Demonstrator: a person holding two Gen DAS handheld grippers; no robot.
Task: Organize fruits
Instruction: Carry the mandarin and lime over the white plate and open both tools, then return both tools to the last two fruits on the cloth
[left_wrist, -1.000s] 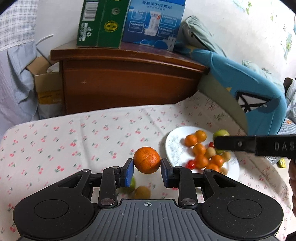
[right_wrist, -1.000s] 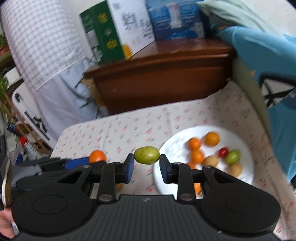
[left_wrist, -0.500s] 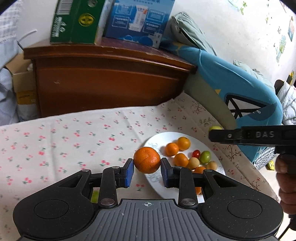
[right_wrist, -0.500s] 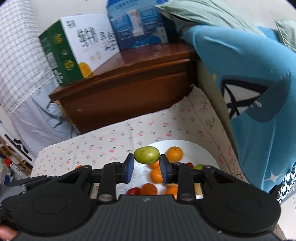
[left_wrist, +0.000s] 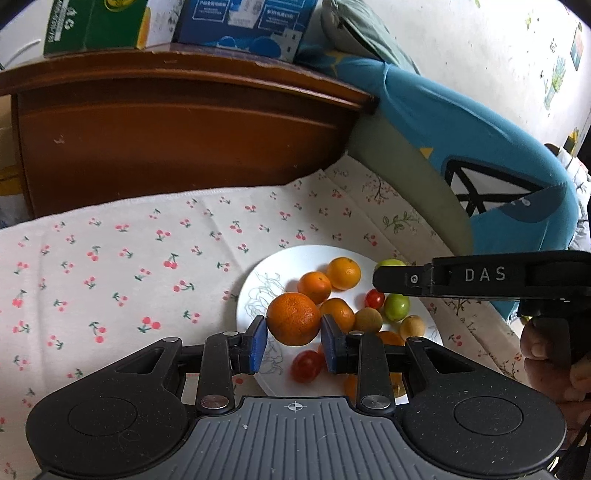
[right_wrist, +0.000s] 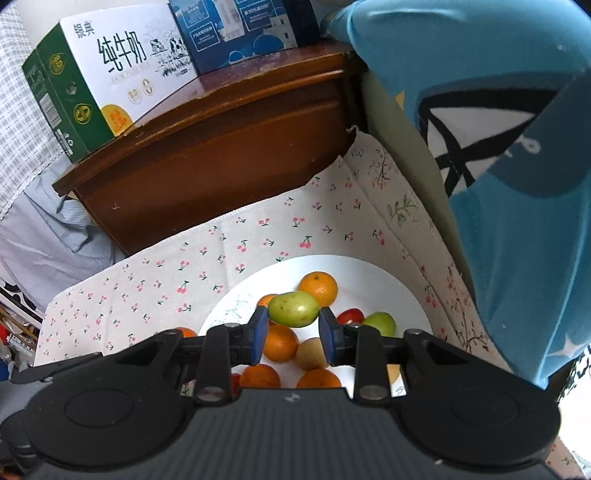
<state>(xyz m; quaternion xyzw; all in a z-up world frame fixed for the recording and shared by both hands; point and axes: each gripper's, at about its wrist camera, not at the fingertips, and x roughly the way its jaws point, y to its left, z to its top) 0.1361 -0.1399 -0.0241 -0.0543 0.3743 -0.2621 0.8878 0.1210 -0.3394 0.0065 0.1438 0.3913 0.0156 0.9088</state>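
Hanging over the white plate (right_wrist: 402, 291), green fruit (right_wrist: 293, 308) lies long axis crosswise between right gripper (right_wrist: 293, 334) pads, clamped | orange (left_wrist: 293, 319) pinched by left gripper (left_wrist: 294, 341) above plate's near-left edge | cherry-print cloth (left_wrist: 129, 258) beneath plate

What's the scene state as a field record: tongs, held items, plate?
left tongs: shut on orange, above plate's near edge
right tongs: shut on green fruit, above plate
plate: white, on cherry-print cloth
plate contents: oranges, cherry tomatoes, green and tan small fruits
behind: wooden cabinet
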